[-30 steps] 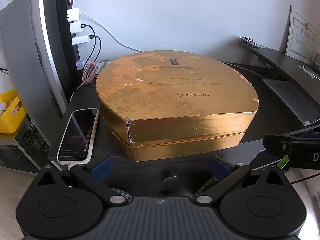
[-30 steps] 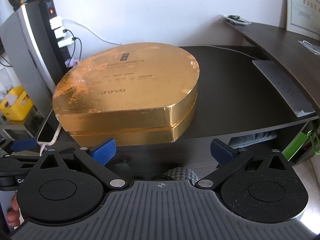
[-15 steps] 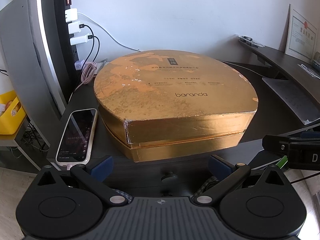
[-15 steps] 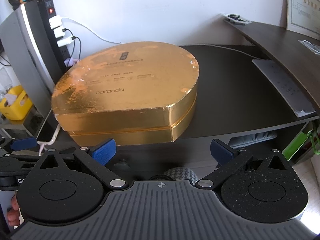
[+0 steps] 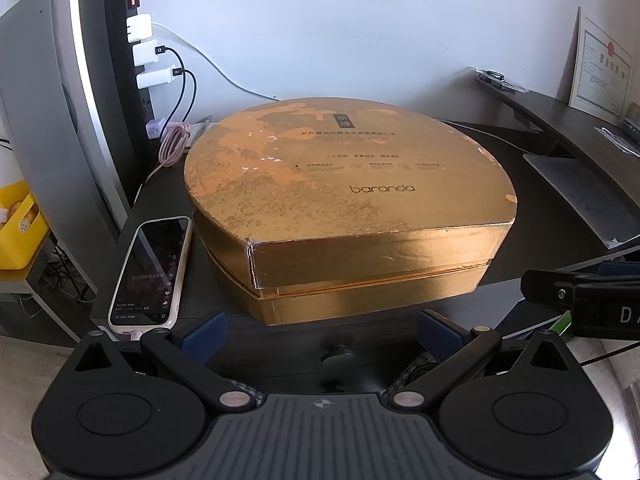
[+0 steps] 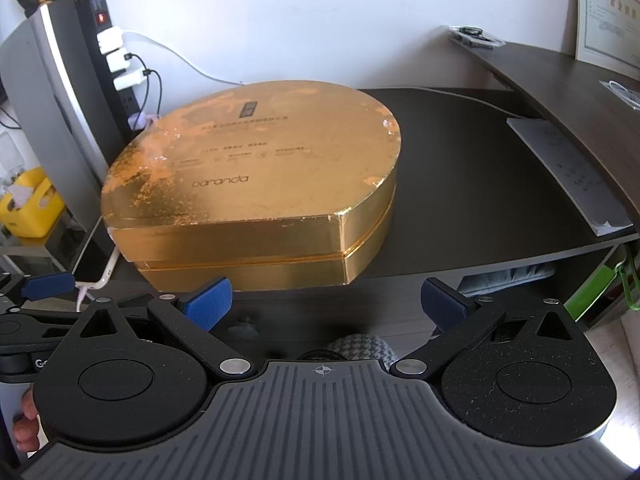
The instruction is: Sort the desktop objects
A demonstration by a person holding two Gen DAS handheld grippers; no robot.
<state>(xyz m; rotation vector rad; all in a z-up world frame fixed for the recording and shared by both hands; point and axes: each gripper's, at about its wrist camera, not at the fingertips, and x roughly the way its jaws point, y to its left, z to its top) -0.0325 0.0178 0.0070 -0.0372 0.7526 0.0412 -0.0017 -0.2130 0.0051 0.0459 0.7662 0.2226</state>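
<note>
Gold box [image 5: 348, 208] sits lid-on near the front edge of the dark desk [image 6: 480, 168], a phone [image 5: 152, 272] (screen lit) just beside it at the left. Left gripper [image 5: 320, 330] and right gripper [image 6: 326, 302] hover before the desk edge, both spread wide, gripping nothing.

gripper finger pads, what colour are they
Blue, on both the left gripper and the right gripper; one lit pad shows it best in the right wrist view.
</note>
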